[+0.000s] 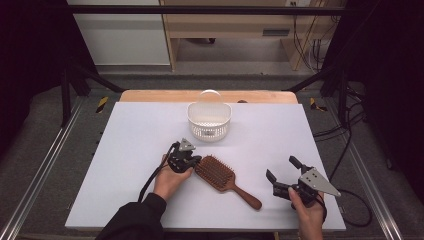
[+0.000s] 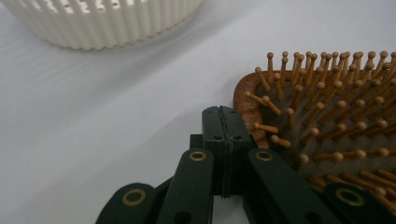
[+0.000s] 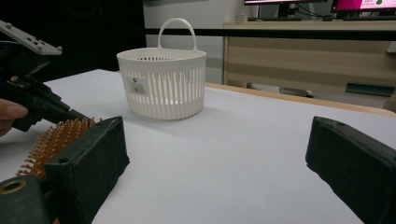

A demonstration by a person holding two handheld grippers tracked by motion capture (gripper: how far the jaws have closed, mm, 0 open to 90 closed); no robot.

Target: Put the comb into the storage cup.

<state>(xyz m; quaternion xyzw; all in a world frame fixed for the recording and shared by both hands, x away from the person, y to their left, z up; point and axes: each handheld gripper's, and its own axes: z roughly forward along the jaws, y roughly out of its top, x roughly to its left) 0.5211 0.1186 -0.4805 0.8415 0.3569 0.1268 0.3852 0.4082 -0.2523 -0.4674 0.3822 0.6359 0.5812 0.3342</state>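
My left claw (image 2: 223, 122) sits clenched, its two jaws pressed flat together with nothing between them, tips resting at the rounded end of the wooden hairbrush (image 1: 221, 176). The brush lies bristles up on the white bench (image 1: 130, 150), just to the right of that claw in the high view, its handle running away toward my right claw (image 1: 282, 176). That one hangs released, jaws spread wide and empty, a little beyond the handle's end and clear of it.

As I read it, the step in hand is getting a hold on the brush head, and shut jaws cannot take it. I judge the clean way is to back the left claw off slightly, spread the jaws wider than the head's rim, then come in level so one pad goes under the wooden edge and the other over it, clear of the bristles. Pins would let a pad slip.

Farther ahead of the left claw stands the white slotted basket (image 1: 209, 121), upright, handle up, apart from the brush. Any lift should clear its wall.
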